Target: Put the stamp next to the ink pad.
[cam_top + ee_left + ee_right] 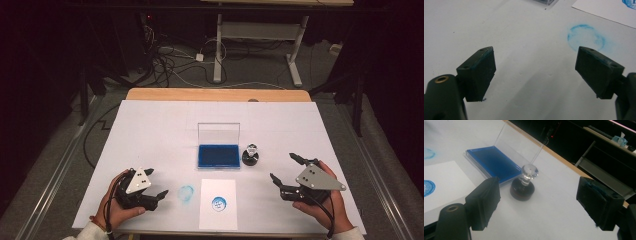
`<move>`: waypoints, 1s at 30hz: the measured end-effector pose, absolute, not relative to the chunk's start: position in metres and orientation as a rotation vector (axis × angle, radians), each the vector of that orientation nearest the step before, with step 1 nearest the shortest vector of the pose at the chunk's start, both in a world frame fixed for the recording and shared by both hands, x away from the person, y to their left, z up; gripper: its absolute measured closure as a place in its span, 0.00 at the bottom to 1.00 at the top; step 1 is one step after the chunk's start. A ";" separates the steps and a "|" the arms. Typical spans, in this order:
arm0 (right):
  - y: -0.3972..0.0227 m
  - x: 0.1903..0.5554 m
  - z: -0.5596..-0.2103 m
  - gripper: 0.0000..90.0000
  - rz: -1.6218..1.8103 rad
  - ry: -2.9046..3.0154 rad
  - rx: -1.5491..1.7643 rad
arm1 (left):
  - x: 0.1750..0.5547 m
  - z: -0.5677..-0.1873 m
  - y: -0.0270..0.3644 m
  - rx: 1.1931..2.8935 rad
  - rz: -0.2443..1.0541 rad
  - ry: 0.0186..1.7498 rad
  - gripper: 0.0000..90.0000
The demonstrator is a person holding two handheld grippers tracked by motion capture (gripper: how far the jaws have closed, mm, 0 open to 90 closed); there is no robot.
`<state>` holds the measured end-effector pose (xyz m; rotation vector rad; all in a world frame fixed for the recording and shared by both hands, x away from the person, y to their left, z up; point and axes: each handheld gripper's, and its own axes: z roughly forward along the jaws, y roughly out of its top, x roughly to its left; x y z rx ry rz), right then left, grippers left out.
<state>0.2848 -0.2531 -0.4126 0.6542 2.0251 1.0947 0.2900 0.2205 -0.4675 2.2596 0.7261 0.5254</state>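
A blue ink pad lies mid-table with its clear lid standing open behind it. Right of the pad stands a round dark stamp with a clear knob on top. A white sheet near the front edge carries a round blue print. My left gripper rests open at the front left, nothing between its jaws. My right gripper is open at the front right, pointing at the stamp from a short way off.
A smudged blue ring marks the white table cover left of the sheet, just ahead of the left gripper. The wooden table edge runs along the back. Cables and a desk frame stand on the floor beyond.
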 end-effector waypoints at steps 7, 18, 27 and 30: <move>-0.266 0.280 -0.430 0.22 1.040 2.002 0.686 | 0.289 -0.469 0.219 2.279 0.524 0.703 0.18; -0.290 0.275 -0.465 0.22 1.032 2.012 0.860 | 0.288 -0.469 0.219 2.279 0.541 0.709 0.18; -0.287 0.275 -0.463 0.19 1.052 2.011 0.846 | 0.286 -0.468 0.220 2.265 0.535 0.712 0.18; -0.285 0.273 -0.459 0.20 1.024 1.965 0.835 | 0.287 -0.468 0.220 2.261 0.524 0.716 0.18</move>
